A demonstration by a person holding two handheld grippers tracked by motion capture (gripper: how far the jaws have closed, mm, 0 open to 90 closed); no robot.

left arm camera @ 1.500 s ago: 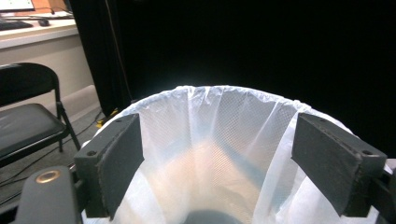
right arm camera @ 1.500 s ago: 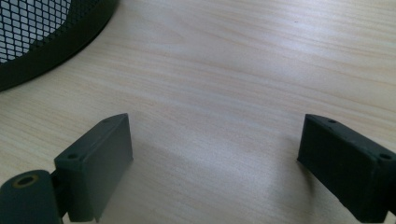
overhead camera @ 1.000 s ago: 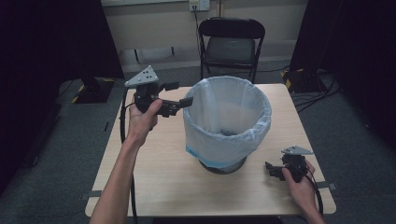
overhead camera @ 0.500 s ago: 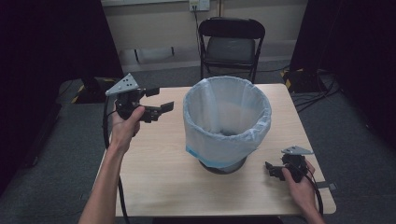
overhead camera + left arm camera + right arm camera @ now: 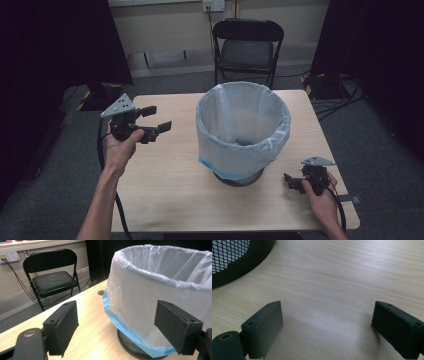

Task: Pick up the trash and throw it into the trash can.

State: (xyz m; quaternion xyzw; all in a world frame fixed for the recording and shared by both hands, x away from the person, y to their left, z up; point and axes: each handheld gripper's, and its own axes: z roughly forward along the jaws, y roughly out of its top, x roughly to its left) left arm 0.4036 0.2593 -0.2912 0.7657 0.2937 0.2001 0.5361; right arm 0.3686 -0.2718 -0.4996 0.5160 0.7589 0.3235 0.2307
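Pale wood table (image 5: 170, 185) — lined mesh bin (image 5: 242, 130), black folding chair (image 5: 247, 47) behind, left gripper (image 5: 156, 119) and right gripper (image 5: 291, 181) both open, empty

Bin (image 5: 243, 131): black wire-mesh basket, round, standing upright near the middle of the counter (image 5: 165, 190), slightly toward its right half. Liner (image 5: 160, 290): translucent white plastic bag fitted inside, folded out over the rim and draped down most of the outer wall; its hem is a blue band, hanging uneven just above the base. Mesh base ring exposed below the hem. Mouth open.
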